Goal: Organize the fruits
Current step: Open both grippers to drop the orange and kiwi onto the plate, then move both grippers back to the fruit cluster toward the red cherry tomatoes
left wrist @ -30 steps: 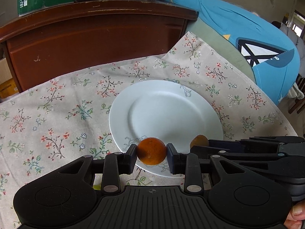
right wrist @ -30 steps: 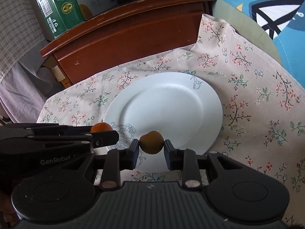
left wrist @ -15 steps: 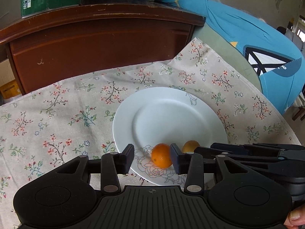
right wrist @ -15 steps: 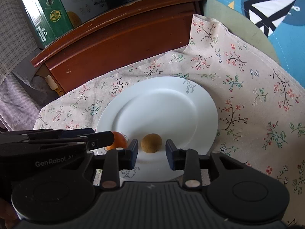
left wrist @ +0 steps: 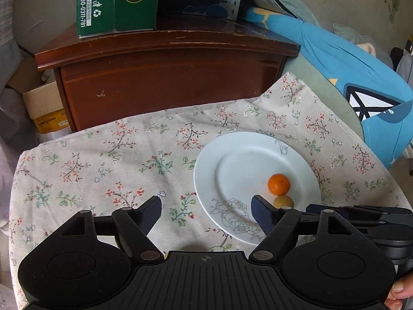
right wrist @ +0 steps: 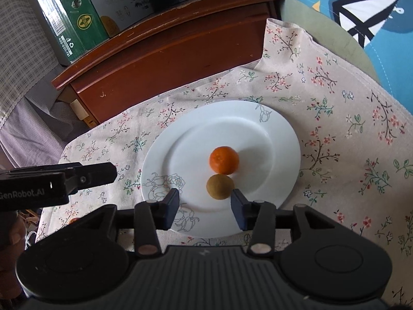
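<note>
A white plate point(left wrist: 240, 160) point(right wrist: 258, 129) lies on the floral cloth. On it sit a small orange point(left wrist: 278, 184) point(right wrist: 223, 160) and a brown kiwi point(left wrist: 283, 202) point(right wrist: 220, 186), touching each other. My left gripper point(left wrist: 206, 211) is open and empty, over the cloth to the left of the plate; it also shows in the right wrist view point(right wrist: 85, 178). My right gripper point(right wrist: 205, 204) is open and empty, just short of the kiwi, over the plate's near rim.
The floral cloth point(left wrist: 103, 170) covers the table. A dark wooden cabinet point(left wrist: 167, 77) stands behind it, with a green carton point(left wrist: 116, 2) on top. Blue bedding point(left wrist: 348, 77) lies at the right. A cardboard box point(left wrist: 44, 106) sits at the left.
Both grippers let go of their fruit onto the plate and opened. Both then drew back and up; the left one moved off to the left of the plate.
</note>
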A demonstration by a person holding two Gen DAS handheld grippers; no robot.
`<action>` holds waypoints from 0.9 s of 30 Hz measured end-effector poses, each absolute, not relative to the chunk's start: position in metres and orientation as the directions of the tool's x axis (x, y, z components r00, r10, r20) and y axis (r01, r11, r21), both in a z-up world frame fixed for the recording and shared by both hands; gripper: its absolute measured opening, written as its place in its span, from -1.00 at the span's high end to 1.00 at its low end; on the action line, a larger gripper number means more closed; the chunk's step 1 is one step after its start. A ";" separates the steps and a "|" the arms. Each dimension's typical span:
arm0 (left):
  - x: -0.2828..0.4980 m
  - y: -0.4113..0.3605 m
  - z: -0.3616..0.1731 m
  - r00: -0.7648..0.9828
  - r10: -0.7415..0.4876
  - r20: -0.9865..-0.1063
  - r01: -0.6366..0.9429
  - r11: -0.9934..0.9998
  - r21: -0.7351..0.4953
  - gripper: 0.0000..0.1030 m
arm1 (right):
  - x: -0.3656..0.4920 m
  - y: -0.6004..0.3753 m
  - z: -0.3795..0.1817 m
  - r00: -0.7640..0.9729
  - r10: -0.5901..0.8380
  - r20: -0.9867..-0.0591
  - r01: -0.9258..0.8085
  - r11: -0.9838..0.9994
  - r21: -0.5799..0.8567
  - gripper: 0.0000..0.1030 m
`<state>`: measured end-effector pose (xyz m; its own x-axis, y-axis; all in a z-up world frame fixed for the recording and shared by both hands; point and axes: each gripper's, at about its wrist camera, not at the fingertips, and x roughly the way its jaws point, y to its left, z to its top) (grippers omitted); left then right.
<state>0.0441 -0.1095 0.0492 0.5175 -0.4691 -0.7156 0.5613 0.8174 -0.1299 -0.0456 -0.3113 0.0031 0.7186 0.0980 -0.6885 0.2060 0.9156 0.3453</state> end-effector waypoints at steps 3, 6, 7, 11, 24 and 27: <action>0.039 -0.100 0.054 0.517 -0.472 -0.714 0.566 0.814 -0.129 -0.53 | -0.052 -0.310 0.004 0.720 0.103 -0.686 0.203 0.914 0.351 0.12; 0.032 -0.088 0.056 0.531 -0.463 -0.710 0.562 0.819 -0.113 -0.53 | -0.060 -0.309 0.005 0.719 0.104 -0.687 0.203 0.914 0.351 0.12; 0.030 -0.084 0.056 0.536 -0.456 -0.710 0.555 0.824 -0.110 -0.53 | -0.062 -0.308 0.006 0.718 0.105 -0.688 0.201 0.915 0.350 0.12; 0.024 -0.063 0.054 0.538 -0.437 -0.721 0.523 0.844 -0.122 -0.53 | -0.072 -0.305 0.008 0.720 0.111 -0.685 0.198 0.913 0.357 0.12; -0.003 -0.026 0.031 0.534 -0.319 -0.783 0.426 0.901 -0.076 -0.53 | -0.119 -0.289 0.001 0.696 0.094 -0.712 0.234 0.907 0.349 0.12; -0.010 -0.023 0.026 0.539 -0.289 -0.791 0.416 0.908 -0.048 -0.53 | -0.128 -0.287 -0.001 0.692 0.092 -0.716 0.249 0.901 0.355 0.12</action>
<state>-0.0101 -0.0226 0.0256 0.5388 -0.2886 -0.7915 0.4161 0.9080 -0.0479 -0.1282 -0.2872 -0.0012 0.6919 0.0916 -0.7161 0.2485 0.9011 0.3554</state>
